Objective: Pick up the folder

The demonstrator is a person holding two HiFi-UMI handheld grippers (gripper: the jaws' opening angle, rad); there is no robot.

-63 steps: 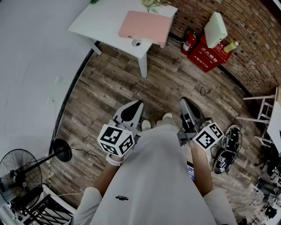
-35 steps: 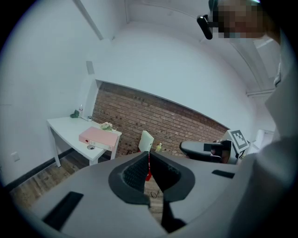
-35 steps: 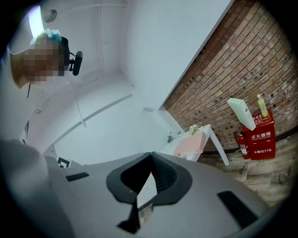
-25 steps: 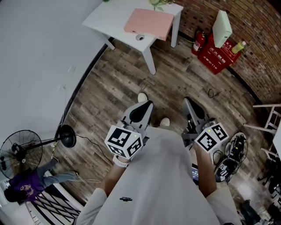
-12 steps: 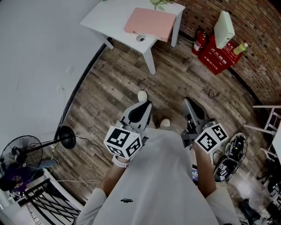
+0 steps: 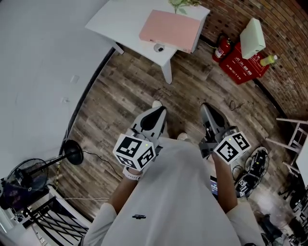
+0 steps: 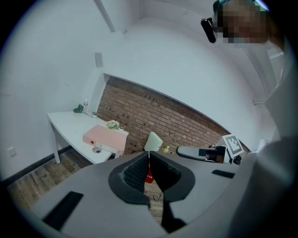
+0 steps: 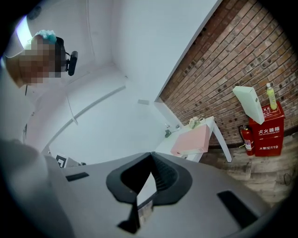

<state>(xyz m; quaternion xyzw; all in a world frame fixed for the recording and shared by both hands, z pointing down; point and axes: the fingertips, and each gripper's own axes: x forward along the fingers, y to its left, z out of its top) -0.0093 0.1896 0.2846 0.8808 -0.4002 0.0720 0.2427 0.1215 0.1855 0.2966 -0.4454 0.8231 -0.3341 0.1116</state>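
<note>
A pink folder (image 6: 171,29) lies flat on the white table (image 6: 120,21) at the top of the head view, far ahead of both grippers. My left gripper (image 6: 156,113) and right gripper (image 6: 208,109) are held side by side in front of the person's body, over the wooden floor, pointing toward the table. In the left gripper view the jaws of the left gripper (image 7: 149,153) meet with nothing between them, and the folder (image 7: 104,137) shows beyond them to the left. In the right gripper view the right gripper (image 8: 151,155) is shut and empty, with the folder (image 8: 193,139) ahead to its right.
A small round object (image 6: 159,47) sits on the table's near corner and a plant (image 6: 180,5) behind the folder. By the brick wall stand a fire extinguisher (image 6: 221,47) and a red box (image 6: 243,60). A standing fan (image 6: 29,178) is at lower left, black gear (image 6: 250,178) at right.
The person has stepped toward the table, carrying both grippers forward together. The folder sits a little nearer in the head view. Both grippers' jaws stay closed.
</note>
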